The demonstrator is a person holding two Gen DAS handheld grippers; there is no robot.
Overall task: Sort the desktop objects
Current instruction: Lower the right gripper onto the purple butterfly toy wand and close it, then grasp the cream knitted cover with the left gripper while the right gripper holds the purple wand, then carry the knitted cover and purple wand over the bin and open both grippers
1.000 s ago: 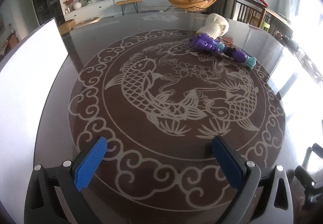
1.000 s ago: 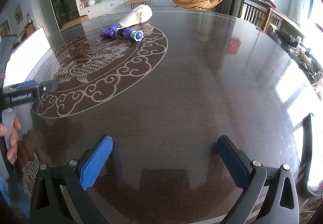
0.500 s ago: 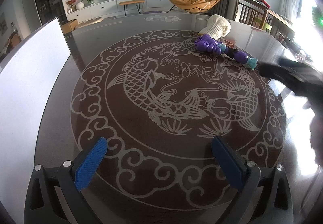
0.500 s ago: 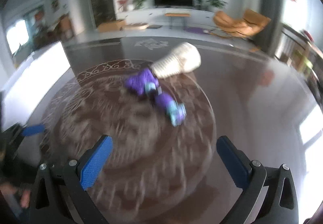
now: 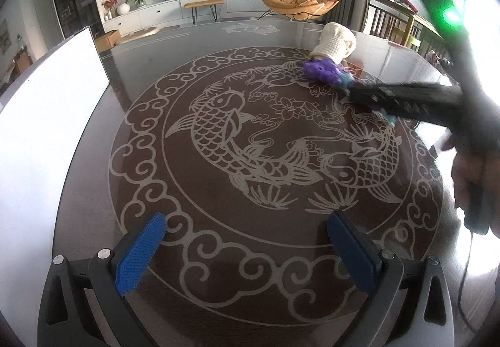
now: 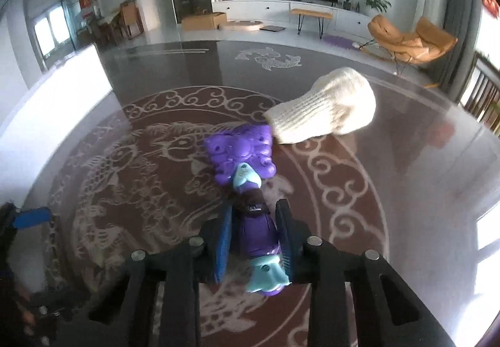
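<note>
Left wrist view: our left gripper (image 5: 247, 240) hovers over the dark glossy surface (image 5: 218, 72) with its pale fish inlay, jaws spread wide, nothing between them. A white board (image 5: 47, 134) stands at the left edge. Far right, our right gripper (image 5: 347, 94) reaches onto the purple and teal plastic toy (image 5: 322, 70), beside the cream knitted hat (image 5: 336, 42).

Right wrist view: the right gripper's (image 6: 254, 215) jaws are closing on the toy's (image 6: 240, 153) narrow purple body, blue pads (image 6: 223, 240) against both sides. The toy lies on the surface (image 6: 422, 190); its broad end touches the hat (image 6: 328, 114).
</note>
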